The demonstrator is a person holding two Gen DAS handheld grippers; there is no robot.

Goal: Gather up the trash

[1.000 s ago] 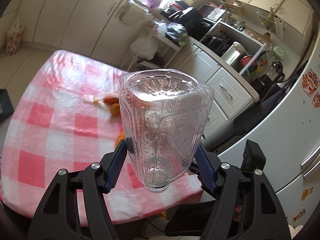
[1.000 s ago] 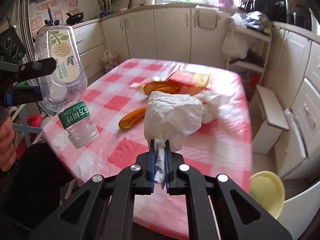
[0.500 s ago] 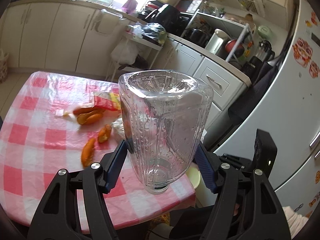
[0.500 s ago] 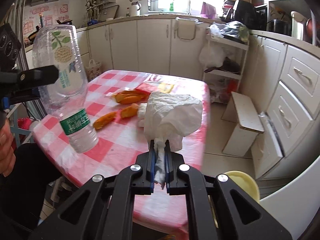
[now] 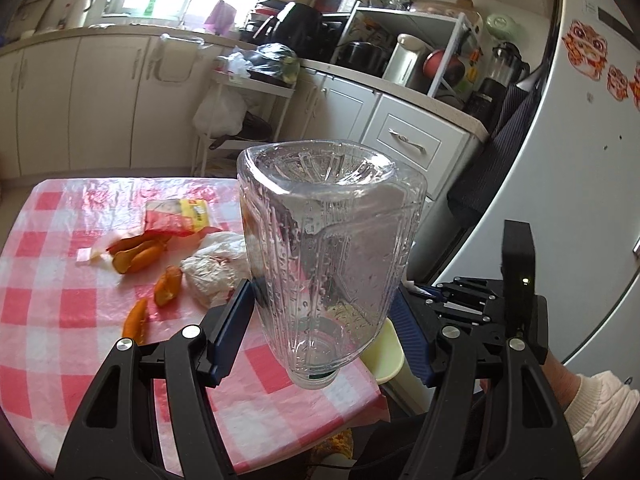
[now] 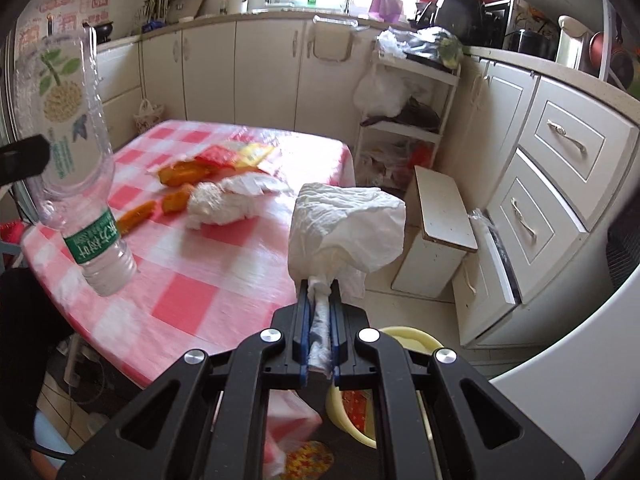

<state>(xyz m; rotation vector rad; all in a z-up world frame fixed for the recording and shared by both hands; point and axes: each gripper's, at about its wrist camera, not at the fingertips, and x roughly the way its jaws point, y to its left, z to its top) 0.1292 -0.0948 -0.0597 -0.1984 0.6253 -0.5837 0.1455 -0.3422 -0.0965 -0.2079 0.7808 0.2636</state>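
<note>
Left gripper (image 5: 324,312): jaws spread wide around an empty clear plastic bottle (image 5: 328,248), pads pressing its two flanks. Bottle held off the table, cap end toward the camera, base pointing away. In the right wrist view it hangs tilted, neck down, over the near-left edge of the table (image 6: 208,280).

Right gripper (image 6: 320,312): jaws pressed nearly together, pinching the twisted tail of a crumpled white tissue (image 6: 344,228). The wad blooms above the fingertips, clear of the table, just beyond its near-right edge.

Below that gripper, on the floor by the table's near-right corner: a pale yellow bin (image 6: 404,340), rim partly hidden by the gripper body. Something red seems to lie inside; cannot tell what.

On the checked cloth, toward the middle: orange peel pieces (image 5: 136,258), a second crumpled tissue (image 5: 216,272), a red and yellow wrapper (image 5: 176,218) toward the far edge.

Step in hand, as I read it: carry-to-bin. Both grippers loaded, neither load over the bin mouth yet.

Next move likely calls for bringing the tissue squarely above the yellow rim, then parting the jaws; tissue is light and may cling to a pad. The bottle is bulky against that opening, so neck-first entry looks sensible. Peels, wrapper and tissue remain for further trips.
</note>
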